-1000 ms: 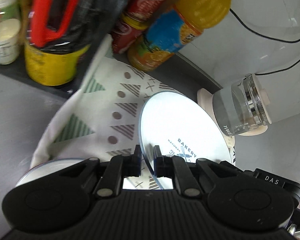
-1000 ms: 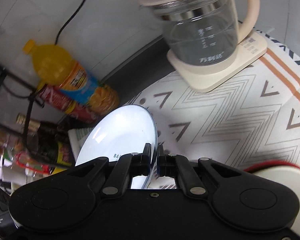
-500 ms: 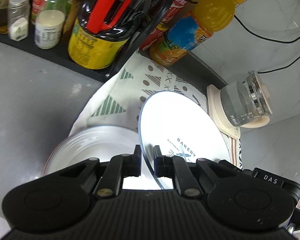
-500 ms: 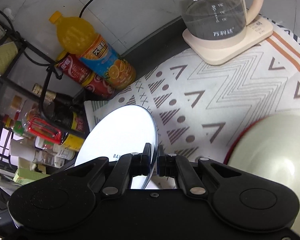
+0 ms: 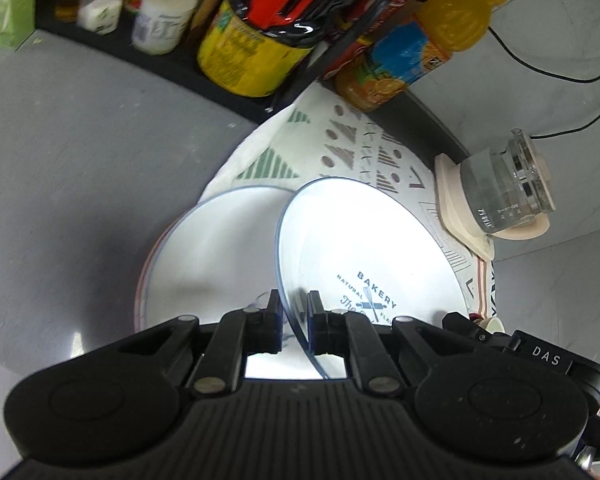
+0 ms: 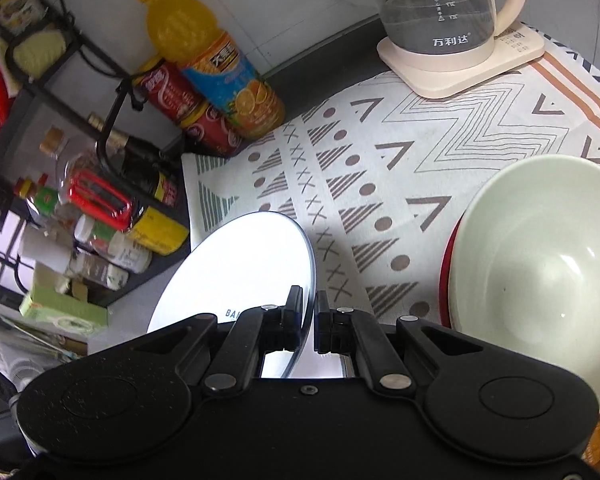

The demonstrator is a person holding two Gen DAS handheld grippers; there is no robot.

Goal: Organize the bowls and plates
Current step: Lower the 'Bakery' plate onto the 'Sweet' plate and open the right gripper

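Note:
A white plate [image 5: 364, 248] with blue "BAKERY" print and a blue rim hangs tilted above the table. My left gripper [image 5: 294, 312] is shut on its rim on one side, and my right gripper [image 6: 309, 312] is shut on the rim of the same plate [image 6: 236, 264] on the other. Below it on the left lies a stack of white plates [image 5: 208, 256], the lowest one red-rimmed. A pale green bowl [image 6: 540, 264] nests in a red bowl [image 6: 446, 276] to the right of my right gripper.
A patterned cloth [image 6: 380, 168] covers the table. A glass kettle [image 6: 440, 12] on a cream base stands at the back. An orange juice bottle [image 6: 216, 68], a red cola bottle [image 6: 184, 108] and a black rack with sauces and jars [image 5: 236, 32] line the far-left side.
Both grippers drew back with the plate held between them. The plate stack has come into view under the left gripper, and the green bowl beside the right one. The bottles and kettle look farther away.

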